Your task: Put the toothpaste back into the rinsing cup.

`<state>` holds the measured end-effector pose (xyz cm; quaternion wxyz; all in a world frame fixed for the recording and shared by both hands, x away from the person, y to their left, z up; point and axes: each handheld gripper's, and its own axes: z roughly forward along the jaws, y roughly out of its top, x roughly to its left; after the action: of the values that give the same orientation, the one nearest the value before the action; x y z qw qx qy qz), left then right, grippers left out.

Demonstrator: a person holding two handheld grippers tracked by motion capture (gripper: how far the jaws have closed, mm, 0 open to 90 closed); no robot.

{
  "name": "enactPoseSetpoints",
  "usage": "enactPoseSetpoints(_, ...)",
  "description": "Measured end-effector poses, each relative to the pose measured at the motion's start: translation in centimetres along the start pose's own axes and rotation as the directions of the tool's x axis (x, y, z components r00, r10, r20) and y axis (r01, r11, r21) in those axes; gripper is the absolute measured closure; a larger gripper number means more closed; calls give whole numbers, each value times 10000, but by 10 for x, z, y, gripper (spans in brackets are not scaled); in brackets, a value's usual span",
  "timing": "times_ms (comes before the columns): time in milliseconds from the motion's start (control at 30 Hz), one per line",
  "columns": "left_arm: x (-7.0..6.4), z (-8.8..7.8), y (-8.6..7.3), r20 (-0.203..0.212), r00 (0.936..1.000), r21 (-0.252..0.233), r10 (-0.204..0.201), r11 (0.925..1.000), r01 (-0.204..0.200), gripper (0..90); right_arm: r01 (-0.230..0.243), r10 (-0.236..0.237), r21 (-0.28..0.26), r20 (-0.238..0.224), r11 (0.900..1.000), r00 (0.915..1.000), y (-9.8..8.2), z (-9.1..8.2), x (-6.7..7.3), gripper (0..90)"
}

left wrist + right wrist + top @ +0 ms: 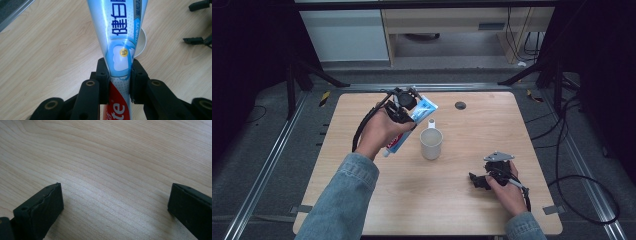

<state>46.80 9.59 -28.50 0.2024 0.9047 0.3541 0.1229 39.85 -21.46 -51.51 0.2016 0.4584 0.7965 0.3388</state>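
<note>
High view: left tongs [408,107] clamp a toothpaste tube [422,107] mid-body and hold it up off the worktop [362,107], tilted, flat crimped end up and away, cap end low by the hand. It hangs just left of the white cup [431,143], which stands upright near the worktop's middle w/ its mouth free, probably the drop target, so the tube looks lined up for going in. Right tongs [478,181] sit low on the worktop at front right, well apart from cup and tube, prob. parked to keep out of the way.

Left gripper view: the two black jaws pinch the tube [117,40] on its narrow edges, where blue print meets red. Grip across the width keeps the flat tube from twisting. Cup rim [143,42] peeks out behind the tube, so cup lies just beyond it. Right tongs [200,40] seen farther off at the right edge.

Right gripper view: jaws stand wide apart, nothing betw. them, bare wood grain of the worktop [112,170] close beneath. Idle, not helping w/ the carry.
</note>
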Motion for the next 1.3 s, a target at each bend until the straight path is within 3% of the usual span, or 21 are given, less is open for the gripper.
enactPoseSetpoints(300,-4,-6,3,-54,9999,-630,-133,9979,129,728,2,-2,2,0,10000,10000,0,0,0,4)
enactPoseSetpoints(567,-19,3,6,38,10000,-917,-68,9958,71,727,-6,6,1,-4,10000,10000,0,0,0,4)
enactPoseSetpoints(700,-20,5,6,29,9996,-1145,-267,9931,268,727,-3,3,0,-3,10000,10000,0,0,0,4)
enactPoseSetpoints(833,-20,6,3,-70,9979,-1569,-644,9856,625,727,2,-2,2,-3,10000,10000,0,0,0,4)
enactPoseSetpoints(867,-21,6,2,-110,9968,-1799,-788,9808,756,727,-8,8,6,0,10000,10000,0,0,0,4)
enactPoseSetpoints(1000,-24,6,0,-162,9959,-2100,-889,9741,836,726,-24,24,15,-4,10000,10000,0,0,0,4)
enactPoseSetpoints(1133,-25,2,-5,-541,9939,-2485,-961,9653,798,726,2,-2,8,13,10000,10000,0,0,0,4)
enactPoseSetpoints(1200,-26,1,-8,-569,9920,-2718,-1128,9578,933,727,3,-3,2,5,10000,10000,0,0,0,4)
enactPoseSetpoints(1300,-26,-1,-11,-598,9909,-2860,-1204,9532,986,727,-3,3,5,11,10000,10000,0,0,0,4)
